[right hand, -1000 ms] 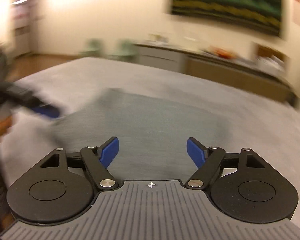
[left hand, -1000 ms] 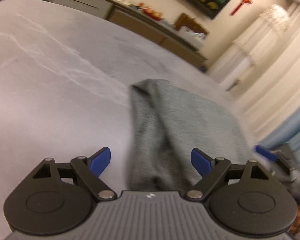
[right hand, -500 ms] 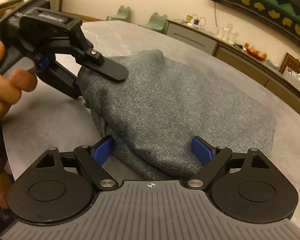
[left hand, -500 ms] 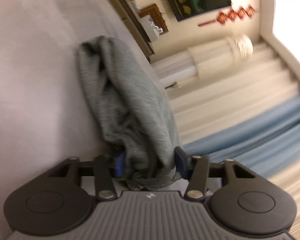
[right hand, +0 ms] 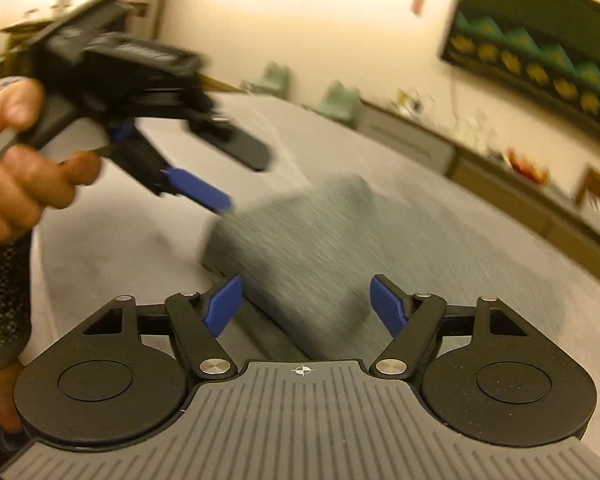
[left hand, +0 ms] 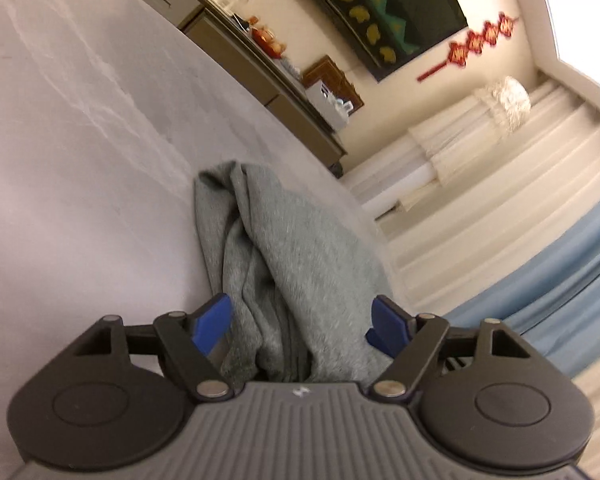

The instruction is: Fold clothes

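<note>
A grey knitted garment lies bunched in folds on the grey marbled table. My left gripper has its jaws opening, with the near end of the garment loose between the blue pads and no pad pressing it. In the right wrist view a hand holds the left gripper just above the garment's left corner. My right gripper hovers at the garment's near edge. Its jaws are closing but stand wide, with cloth between them and not pinched. This view is motion-blurred.
A long sideboard with glasses and small items runs along the far wall under a dark painting. Pale and blue curtains hang to the right. Two green chairs stand beyond the table.
The left jaws, narrowed on a bunch of cloth half a second ago, have spread apart. The left gripper has lifted off the garment's corner. The right gripper has shifted and rolled.
</note>
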Available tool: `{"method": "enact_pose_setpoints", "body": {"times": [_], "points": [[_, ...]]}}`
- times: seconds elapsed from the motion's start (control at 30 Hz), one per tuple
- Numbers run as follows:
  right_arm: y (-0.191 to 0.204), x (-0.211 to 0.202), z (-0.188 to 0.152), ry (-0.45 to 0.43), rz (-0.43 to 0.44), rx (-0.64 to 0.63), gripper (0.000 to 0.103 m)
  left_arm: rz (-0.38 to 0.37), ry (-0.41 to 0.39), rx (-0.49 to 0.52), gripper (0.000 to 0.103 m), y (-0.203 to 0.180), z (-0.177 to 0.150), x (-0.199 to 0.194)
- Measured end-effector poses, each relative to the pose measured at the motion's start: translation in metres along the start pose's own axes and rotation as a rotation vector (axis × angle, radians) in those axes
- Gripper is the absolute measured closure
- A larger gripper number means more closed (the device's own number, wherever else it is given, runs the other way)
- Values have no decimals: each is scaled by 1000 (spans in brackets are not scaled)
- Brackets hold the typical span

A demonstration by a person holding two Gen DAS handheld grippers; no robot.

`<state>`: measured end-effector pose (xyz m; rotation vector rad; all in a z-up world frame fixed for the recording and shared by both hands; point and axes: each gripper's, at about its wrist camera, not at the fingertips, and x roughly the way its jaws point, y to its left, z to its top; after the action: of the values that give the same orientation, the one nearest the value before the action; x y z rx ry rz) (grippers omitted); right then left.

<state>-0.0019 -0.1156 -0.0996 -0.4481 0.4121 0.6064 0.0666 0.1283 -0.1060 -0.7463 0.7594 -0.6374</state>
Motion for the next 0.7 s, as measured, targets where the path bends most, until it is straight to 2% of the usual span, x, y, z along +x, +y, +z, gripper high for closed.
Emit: {"method": "enact_pose_setpoints", "body": {"times": [0.07,0.13,0.17,0.2,0.23,0.37,0.43,0.57,0.7], "points": [[15,15,8,19,5,-67,27,-10,-14,-15,24,4,2,-9],[26,31,12,87,-32,-121,45,-28,-7,-25,24,7,0,-13],[27,36,15,111,-46,-127,63,-37,-2,-30,24,8,-1,-14],[21,34,20,114,-44,-90,74,-45,-3,-32,24,8,-1,-16],[12,29,26,104,-31,-33,79,-59,-8,-32,23,8,-1,-17],[-21,6,35,54,6,196,83,-145,-29,-33,18,8,2,-14],[-31,4,30,52,24,271,83,-153,-15,-38,17,7,1,-6],[-37,-7,19,51,69,379,84,-143,21,-56,17,8,-7,20],[-49,-4,15,50,113,455,85,-211,53,-103,17,16,-10,45]]}}
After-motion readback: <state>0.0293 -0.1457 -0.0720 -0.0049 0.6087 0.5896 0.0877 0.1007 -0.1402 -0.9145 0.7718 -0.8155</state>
